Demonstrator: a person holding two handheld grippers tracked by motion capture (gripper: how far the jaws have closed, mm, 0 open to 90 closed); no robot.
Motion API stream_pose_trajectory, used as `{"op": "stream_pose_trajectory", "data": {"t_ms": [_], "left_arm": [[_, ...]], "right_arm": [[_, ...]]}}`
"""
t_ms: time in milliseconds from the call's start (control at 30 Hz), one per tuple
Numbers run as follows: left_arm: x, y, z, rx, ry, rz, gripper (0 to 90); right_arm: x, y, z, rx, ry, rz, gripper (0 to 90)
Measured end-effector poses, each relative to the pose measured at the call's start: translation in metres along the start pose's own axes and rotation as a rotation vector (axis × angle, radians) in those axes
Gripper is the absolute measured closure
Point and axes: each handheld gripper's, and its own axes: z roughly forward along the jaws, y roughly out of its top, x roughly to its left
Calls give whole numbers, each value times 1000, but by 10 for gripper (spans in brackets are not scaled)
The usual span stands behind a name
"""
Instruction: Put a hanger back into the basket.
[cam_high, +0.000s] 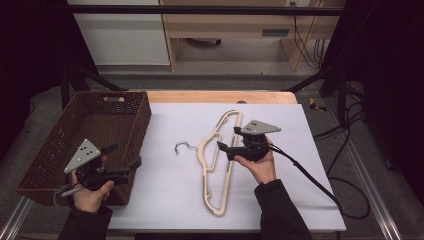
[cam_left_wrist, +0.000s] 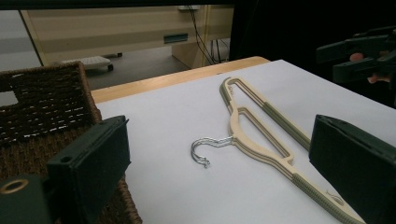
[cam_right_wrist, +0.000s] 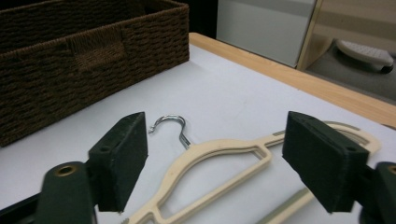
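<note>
one hanger (cam_high: 218, 162), one basket (cam_high: 85, 131)

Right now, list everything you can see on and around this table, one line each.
Hanger: one, beige with a silver metal hook, lying flat on the white sheet at the middle of the table.
Basket: one, dark brown woven, on the table's left side, beside the sheet.
White sheet: one, covering most of the tabletop.
Table: one, light wood edge showing at the far side.
Cabinets: white and pale wood, on the floor beyond the table.
Cables: black, on the floor at the right.
Left gripper: one, black, jaws open, by the basket's near corner.
Right gripper: one, black, jaws open, over the hanger.
</note>
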Motion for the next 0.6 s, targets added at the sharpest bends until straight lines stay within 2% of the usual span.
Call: {"op": "stream_pose_trajectory", "data": {"t_ms": [133, 300, 333, 500, 600], "left_arm": [[2, -1, 0, 1, 3, -5, 50], [2, -2, 2, 8, 5, -2, 50], [1, -2, 3, 9, 5, -1, 50], [2, -2, 3, 11, 10, 6, 50], [2, -3, 4, 14, 12, 5, 50]], "right_arm": [[11, -2, 17, 48, 15, 8, 317], [21, -15, 33, 103, 40, 18, 412], [23, -19, 37, 122, 37, 32, 423], [26, -34, 61, 211, 23, 18, 428], [31, -41, 73, 224, 28, 55, 424]]}}
